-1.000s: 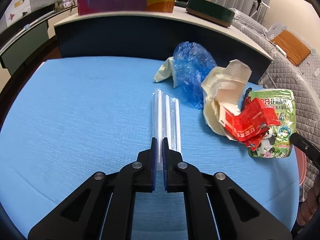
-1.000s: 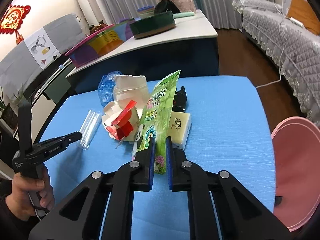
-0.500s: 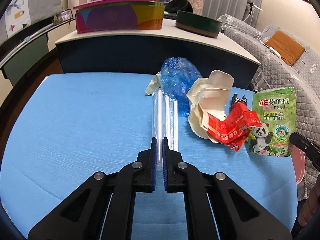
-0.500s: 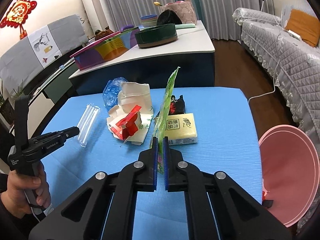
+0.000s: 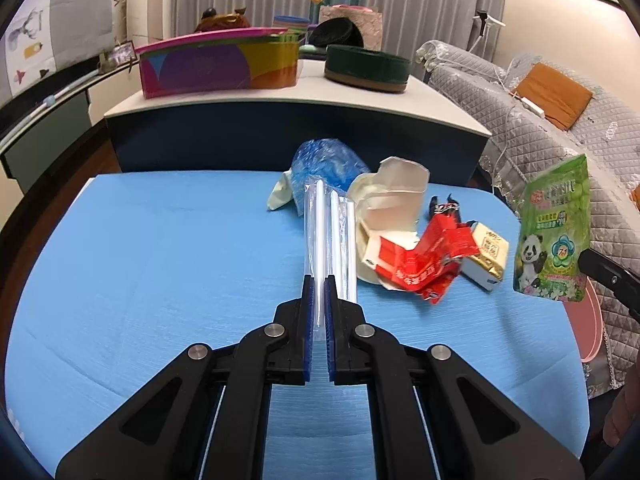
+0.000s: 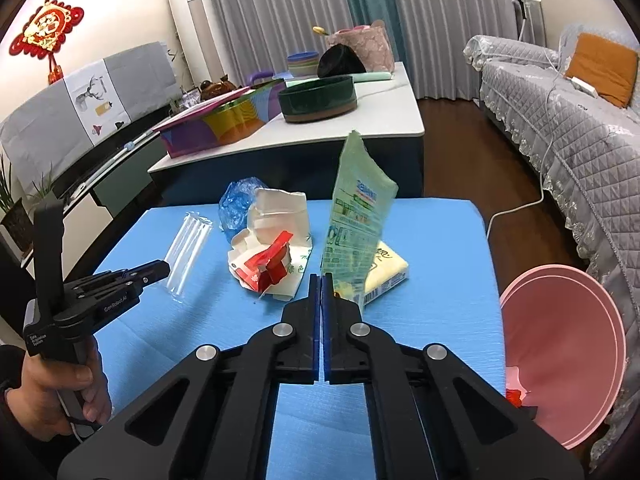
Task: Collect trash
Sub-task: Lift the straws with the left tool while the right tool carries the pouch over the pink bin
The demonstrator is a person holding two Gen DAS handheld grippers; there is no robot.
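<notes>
My left gripper (image 5: 319, 280) is shut on the near end of a clear sleeve of white straws (image 5: 329, 224), which is raised over the blue table (image 5: 160, 248). My right gripper (image 6: 322, 279) has its jaws closing tight on the bottom edge of a green panda pouch (image 6: 356, 216), which stands upright in the air. In the left wrist view that green pouch (image 5: 554, 236) hangs at the right. Between the two grippers lies a pile of trash: a blue plastic bag (image 5: 324, 164), a torn cream carton (image 5: 394, 204), a red wrapper (image 5: 428, 258) and a yellow tissue pack (image 5: 486, 252).
A pink bin (image 6: 560, 356) stands on the floor off the table's right edge. Behind the table is a dark counter (image 5: 280, 136) with a colourful box (image 5: 220, 64) and a green round tin (image 5: 366, 68). A grey quilted sofa (image 6: 560, 128) lines the right. A hand (image 6: 60, 396) holds the left gripper's handle.
Both grippers have risen. The green pouch has come off the table and now stands upright. The straw sleeve has lifted with the left gripper. The right jaws have narrowed on the pouch.
</notes>
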